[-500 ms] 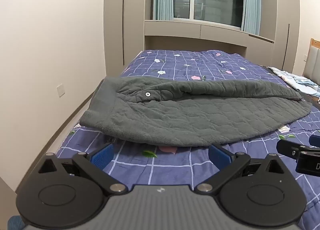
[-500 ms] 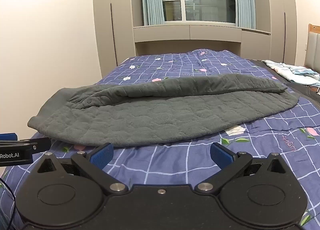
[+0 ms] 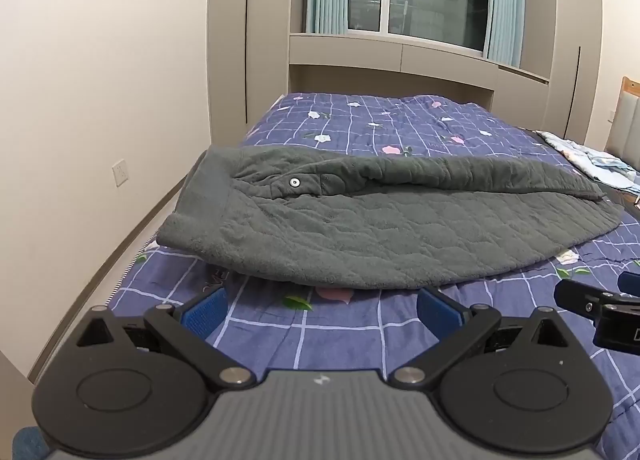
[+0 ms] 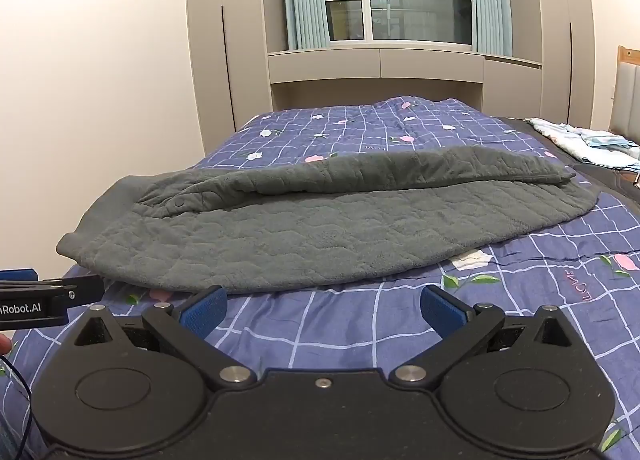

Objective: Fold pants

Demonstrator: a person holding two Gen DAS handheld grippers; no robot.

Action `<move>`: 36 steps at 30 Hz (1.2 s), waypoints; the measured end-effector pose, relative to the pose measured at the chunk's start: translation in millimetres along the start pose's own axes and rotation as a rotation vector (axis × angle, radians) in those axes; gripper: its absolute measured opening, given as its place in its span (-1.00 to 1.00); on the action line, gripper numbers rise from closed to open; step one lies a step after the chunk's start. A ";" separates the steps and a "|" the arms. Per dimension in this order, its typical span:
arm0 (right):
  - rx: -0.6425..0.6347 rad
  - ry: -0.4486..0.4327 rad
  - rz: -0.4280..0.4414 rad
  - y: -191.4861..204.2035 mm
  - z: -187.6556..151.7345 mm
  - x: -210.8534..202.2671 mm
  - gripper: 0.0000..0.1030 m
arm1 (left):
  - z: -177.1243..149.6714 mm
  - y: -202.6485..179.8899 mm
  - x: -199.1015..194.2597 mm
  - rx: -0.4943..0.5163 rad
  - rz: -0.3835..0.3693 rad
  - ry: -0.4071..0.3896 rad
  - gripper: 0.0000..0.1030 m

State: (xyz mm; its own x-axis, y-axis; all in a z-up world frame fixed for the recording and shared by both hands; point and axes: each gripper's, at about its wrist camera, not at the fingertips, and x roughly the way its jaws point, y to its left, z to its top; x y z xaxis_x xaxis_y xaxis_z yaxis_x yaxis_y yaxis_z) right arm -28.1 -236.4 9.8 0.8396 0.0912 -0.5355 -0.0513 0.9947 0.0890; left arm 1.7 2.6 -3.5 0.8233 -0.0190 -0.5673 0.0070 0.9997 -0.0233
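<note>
We see the dark grey quilted fleece pants (image 3: 380, 227) lying on the purple bedcover with a white grid and small flowers (image 3: 360, 324), straight ahead of both grippers and just beyond their fingertips, not touched by either. Their long axis runs from left to right across our view: the smooth ribbed waistband (image 3: 208, 187) is at the left end, near the edge of the bed, and the leg ends taper to the right. We judge that the left gripper (image 3: 320, 310) is nearer to the waistband and the right gripper (image 4: 322, 306) nearer to the leg ends, so each has its own end to take. Both grippers have their blue padded fingers spread wide and hold nothing. The cloth looks thick, soft and fluffy, with stitched wavy lines, and one leg already lies over the other, which makes a rounded ridge along the far side. A small metal snap button (image 3: 295, 181) shows near the waist.
</note>
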 end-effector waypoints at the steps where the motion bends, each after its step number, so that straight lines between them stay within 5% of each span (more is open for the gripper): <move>1: 0.000 0.001 -0.001 1.0 -0.7 1.9 0.99 | 0.4 -2.1 0.8 -0.006 0.005 0.001 0.99; 36: 0.009 0.010 -0.002 -1.2 -2.5 1.3 0.99 | 2.4 -2.1 0.2 -0.010 0.002 0.001 0.99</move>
State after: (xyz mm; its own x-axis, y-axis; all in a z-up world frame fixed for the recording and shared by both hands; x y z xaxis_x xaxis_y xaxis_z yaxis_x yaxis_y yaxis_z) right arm -28.3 -237.3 6.9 0.8343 0.0899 -0.5440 -0.0449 0.9944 0.0956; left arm 3.2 0.5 -1.7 0.8226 -0.0165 -0.5683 -0.0005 0.9996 -0.0298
